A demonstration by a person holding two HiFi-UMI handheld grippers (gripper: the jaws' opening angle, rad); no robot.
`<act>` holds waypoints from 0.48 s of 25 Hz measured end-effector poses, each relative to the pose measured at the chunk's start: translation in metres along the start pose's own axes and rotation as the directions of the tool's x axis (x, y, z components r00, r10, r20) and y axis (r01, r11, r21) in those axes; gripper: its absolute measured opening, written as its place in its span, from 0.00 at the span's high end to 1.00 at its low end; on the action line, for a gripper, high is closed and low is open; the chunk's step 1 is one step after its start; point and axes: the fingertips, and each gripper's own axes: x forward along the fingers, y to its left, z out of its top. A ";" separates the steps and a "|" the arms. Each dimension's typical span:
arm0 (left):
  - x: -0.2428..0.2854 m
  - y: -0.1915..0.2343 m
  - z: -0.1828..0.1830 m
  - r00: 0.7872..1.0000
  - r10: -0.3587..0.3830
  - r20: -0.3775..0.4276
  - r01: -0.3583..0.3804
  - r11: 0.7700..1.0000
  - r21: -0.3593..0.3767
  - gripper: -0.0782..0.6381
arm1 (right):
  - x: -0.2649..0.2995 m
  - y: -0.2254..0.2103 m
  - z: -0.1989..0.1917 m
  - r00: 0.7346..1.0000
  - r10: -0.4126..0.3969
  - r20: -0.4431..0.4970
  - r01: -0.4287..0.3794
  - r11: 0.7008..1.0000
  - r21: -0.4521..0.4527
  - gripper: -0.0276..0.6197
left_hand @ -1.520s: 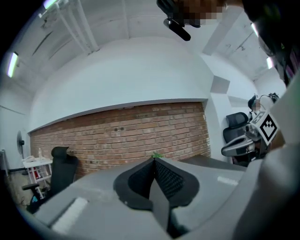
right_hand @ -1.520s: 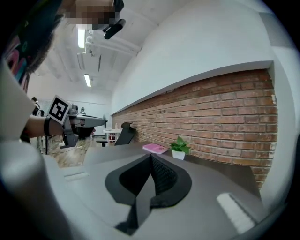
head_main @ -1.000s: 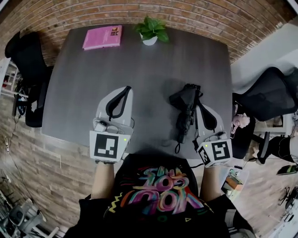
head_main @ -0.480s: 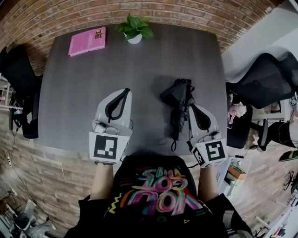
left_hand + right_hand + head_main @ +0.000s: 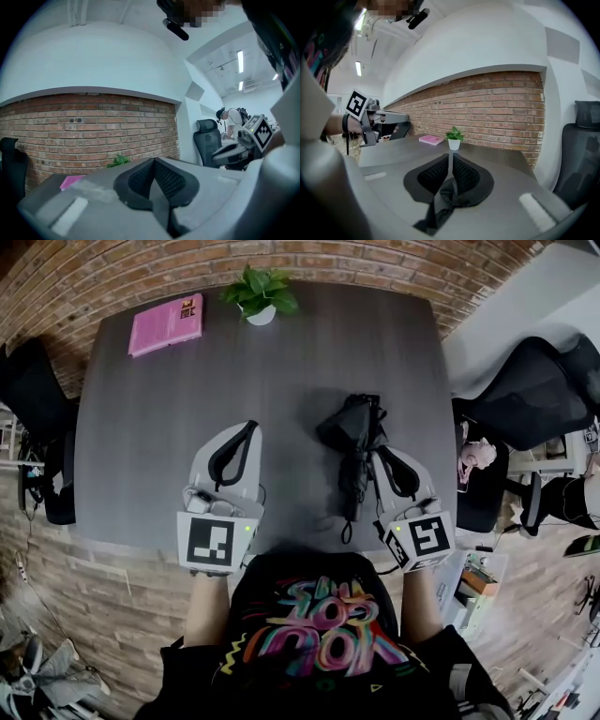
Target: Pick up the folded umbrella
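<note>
Print on the pink book [image 5: 166, 323] is too small to read. The right gripper view shows only a dark fold of the folded umbrella [image 5: 443, 201] — the frame edge cuts the black chair [image 5: 33, 399].

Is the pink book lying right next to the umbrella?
No, the pink book lies at the far corner, well apart from the umbrella.

My right gripper [image 5: 450, 159]: my jaws nearly together and opening a little, pads on black fabric of folded umbrella [image 5: 442, 200]. Fabric bunches out from between my jaws toward 6 o'clock. Dark grey worktop [image 5: 506, 159] stretches ahead. Potted plant [image 5: 453, 137], white pot, upright at 12 o'clock near far edge. Pink book [image 5: 431, 139] lies flat just beside plant, at its 9 o'clock. Brick wall [image 5: 497, 110] behind both. Left gripper [image 5: 399, 123] at my 10 o'clock, above worktop's edge. Black office chair [image 5: 581, 154] at 3 o'clock.
</note>
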 end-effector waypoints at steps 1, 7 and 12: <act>0.001 0.000 -0.001 1.000 0.000 -0.002 0.000 1.000 0.000 0.89 | 0.002 0.000 -0.003 1.000 0.006 -0.006 -0.006 1.000 -0.001 0.91; 0.006 -0.003 -0.008 1.000 -0.007 -0.021 0.006 1.000 -0.010 0.89 | 0.014 0.002 -0.024 0.998 0.044 -0.053 -0.044 0.999 -0.005 0.82; 0.007 -0.004 -0.014 0.999 -0.012 -0.034 0.011 1.000 -0.005 0.89 | 0.029 -0.001 -0.051 0.991 0.046 -0.123 -0.045 0.999 0.009 0.70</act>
